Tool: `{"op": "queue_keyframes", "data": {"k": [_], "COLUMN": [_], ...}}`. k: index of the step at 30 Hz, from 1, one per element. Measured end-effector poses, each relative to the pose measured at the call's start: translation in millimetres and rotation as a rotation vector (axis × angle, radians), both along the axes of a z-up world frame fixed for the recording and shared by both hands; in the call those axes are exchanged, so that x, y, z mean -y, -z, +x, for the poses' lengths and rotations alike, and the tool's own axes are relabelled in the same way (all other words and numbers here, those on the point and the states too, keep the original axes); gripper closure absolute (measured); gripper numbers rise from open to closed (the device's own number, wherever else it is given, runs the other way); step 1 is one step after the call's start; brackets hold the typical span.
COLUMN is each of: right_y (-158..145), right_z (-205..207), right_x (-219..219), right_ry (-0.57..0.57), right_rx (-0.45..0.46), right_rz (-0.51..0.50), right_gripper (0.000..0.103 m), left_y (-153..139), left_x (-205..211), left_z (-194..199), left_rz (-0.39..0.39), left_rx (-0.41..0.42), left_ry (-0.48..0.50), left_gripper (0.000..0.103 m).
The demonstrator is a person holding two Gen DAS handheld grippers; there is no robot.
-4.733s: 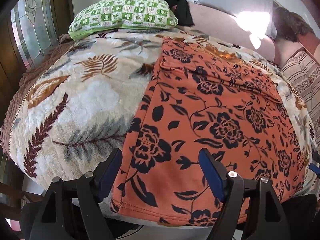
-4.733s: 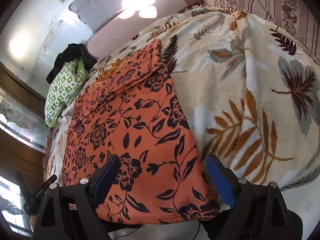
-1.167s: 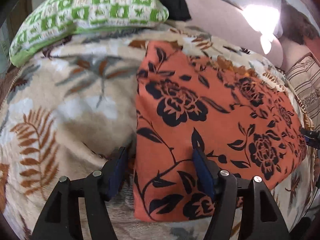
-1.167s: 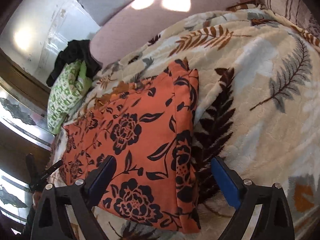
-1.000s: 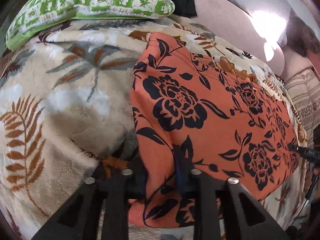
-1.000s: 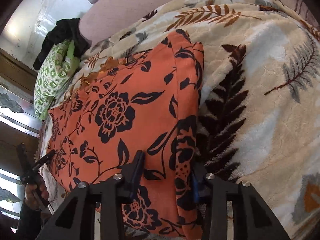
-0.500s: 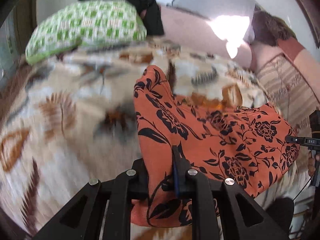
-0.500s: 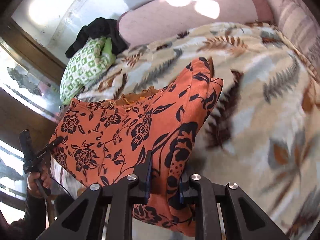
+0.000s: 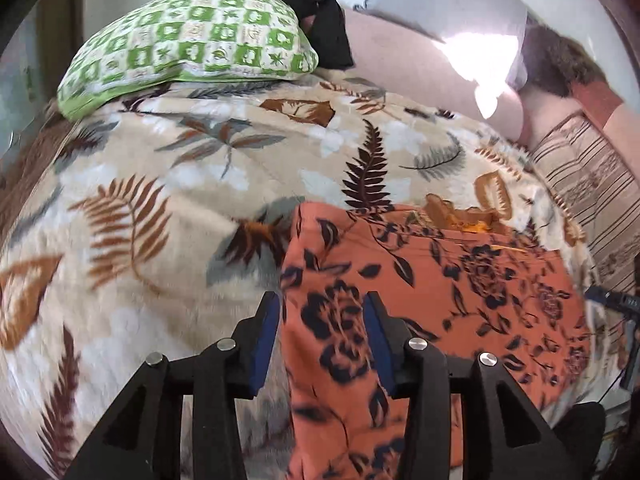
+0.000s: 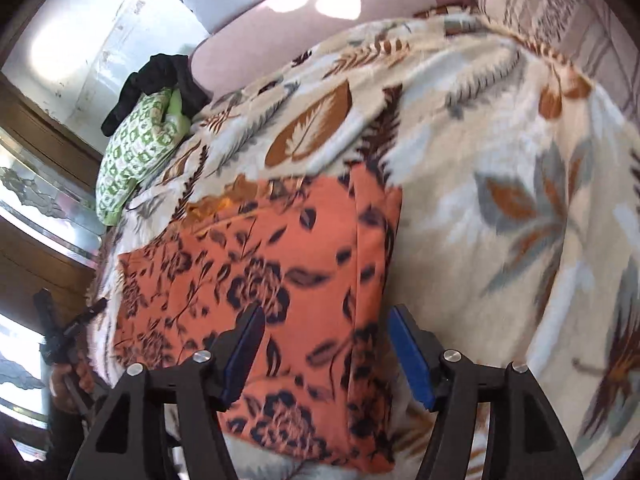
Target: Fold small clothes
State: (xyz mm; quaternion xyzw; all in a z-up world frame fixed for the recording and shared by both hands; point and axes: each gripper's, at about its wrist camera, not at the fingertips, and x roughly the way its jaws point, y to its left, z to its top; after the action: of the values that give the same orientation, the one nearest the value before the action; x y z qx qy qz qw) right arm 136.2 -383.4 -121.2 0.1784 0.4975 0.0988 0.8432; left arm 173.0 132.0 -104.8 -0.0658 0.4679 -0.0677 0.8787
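Observation:
An orange garment with a black flower print (image 9: 440,280) lies folded over on the leaf-patterned blanket (image 9: 160,208), near the bed's front edge. My left gripper (image 9: 320,332) is open over the garment's left edge, with cloth between its blue pads but not clamped. In the right wrist view the same garment (image 10: 280,264) lies flat. My right gripper (image 10: 326,348) is open over its right edge, with the folded hem between the fingers.
A green-and-white checked pillow (image 9: 188,44) with a black cloth (image 9: 320,20) on it lies at the head of the bed. A pink bolster (image 9: 420,68) and a striped cushion (image 9: 592,192) lie along the far side. Wooden window frames (image 10: 36,264) stand on the left.
Both grippers shut on the garment's far corners, lifted them and pulled them toward the front edge, which folded the garment in half. Both have now opened and let the cloth go.

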Motion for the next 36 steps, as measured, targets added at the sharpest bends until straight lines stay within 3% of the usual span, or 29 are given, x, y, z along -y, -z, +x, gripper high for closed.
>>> {"op": "queue_keyframes", "data": {"k": [3,8,9,10,12,13,14,18,21,23,25,27,31,33,36], "right_y": [6,21,27,32,37,36,31,-2,8,40,48,39,-3,-24,-31], "right_z": [23,69,78,85,92,91,90,80,87,94,90,80,56,38,21], "right_x": [0,-2,-7,-10,-16,-18,-21,-27,-17,-15,-12,-6,-5,-9,-25], "right_ry": [0.023,0.04,0.032,0.017,0.013,0.015,0.019,0.035,0.083,0.057,0.069,0.115,0.14,0.123,0.042], "right_rx": [0.002,-0.013,-0.026,-0.037,-0.044,-0.038,-0.017,0.096,0.065,-0.034,-0.03,-0.007,0.084,0.13,0.124], "right_rz": [-0.043,-0.072,-0.085,-0.098,-0.135,-0.152,-0.175,-0.272,-0.282,-0.234,-0.213,-0.167,-0.196,-0.136,0.002], "right_gripper": [0.035,0.037,0.044,0.051,0.084,0.092,0.096,0.097,0.097,0.095,0.095,0.093,0.093,0.093,0.092], "left_y": [11,26,30,34,38,37,34,18,39,50,46,34,2,-10,-12], "left_x": [1,3,4,5,4,3,3,7,3,0,-3,-7,-14,-12,5], "left_z": [31,51,54,56,58,58,58,55,69,70,66,60,34,18,8], "left_rz": [0.021,0.045,0.049,0.056,0.059,0.054,0.053,0.077,0.055,0.048,0.031,0.031,0.039,0.021,0.016], "left_rx": [-0.026,-0.045,-0.055,-0.063,-0.074,-0.072,-0.064,0.013,-0.063,-0.07,-0.055,-0.047,0.037,0.065,0.072], "left_ry": [0.023,0.01,0.013,0.013,-0.002,-0.001,-0.002,0.008,-0.022,-0.038,-0.044,-0.056,-0.061,-0.047,0.028], "left_gripper": [0.059,0.059,0.06,0.067,0.088,0.098,0.098,0.098,0.098,0.094,0.093,0.09,0.09,0.089,0.087]}}
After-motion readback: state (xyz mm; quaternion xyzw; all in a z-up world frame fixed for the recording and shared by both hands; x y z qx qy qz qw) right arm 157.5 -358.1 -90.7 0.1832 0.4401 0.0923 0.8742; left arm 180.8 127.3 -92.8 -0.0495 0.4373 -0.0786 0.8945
